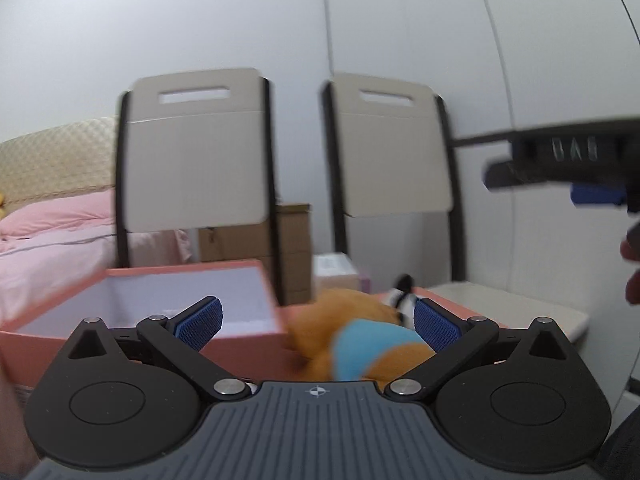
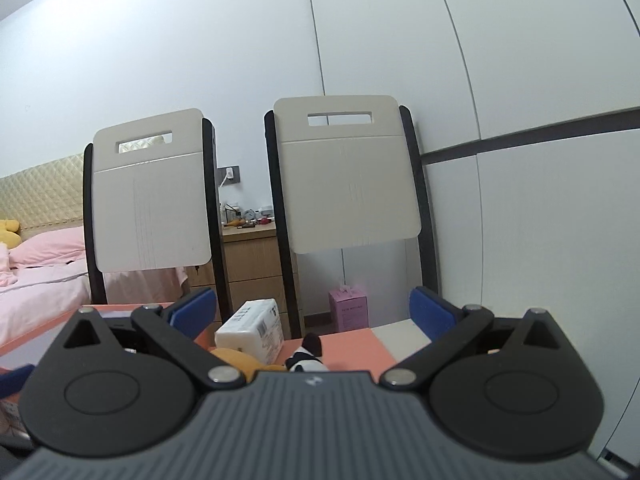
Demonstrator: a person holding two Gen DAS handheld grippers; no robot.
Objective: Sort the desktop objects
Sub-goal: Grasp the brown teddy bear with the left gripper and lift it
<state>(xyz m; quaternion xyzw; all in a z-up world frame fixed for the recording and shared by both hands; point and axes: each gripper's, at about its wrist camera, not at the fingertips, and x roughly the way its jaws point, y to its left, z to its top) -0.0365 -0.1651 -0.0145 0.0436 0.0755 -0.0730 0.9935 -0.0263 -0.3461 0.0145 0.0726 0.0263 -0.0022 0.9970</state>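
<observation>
My left gripper [image 1: 316, 322] stands open, its blue pads wide apart. An orange plush toy with a light-blue patch [image 1: 356, 340] lies blurred between and just beyond the pads, not gripped. Behind the left finger sits an open pink box [image 1: 248, 338] with a white inside. My right gripper [image 2: 312, 312] is open too, with nothing between its fingers. Low in the right wrist view are a white tissue pack [image 2: 252, 330], the orange plush [image 2: 236, 362] and a small black-and-white plush [image 2: 306, 354] on a pink surface [image 2: 348, 350]. The right gripper [image 1: 568, 164] also shows at the left view's right edge.
Two folding chairs with beige backs [image 2: 344, 184] [image 2: 150, 200] stand beyond the table against a white wall. A bed with pink bedding [image 2: 40, 276] is at the left. A wooden cabinet [image 2: 252, 268] and a small pink carton [image 2: 348, 310] stand behind the chairs.
</observation>
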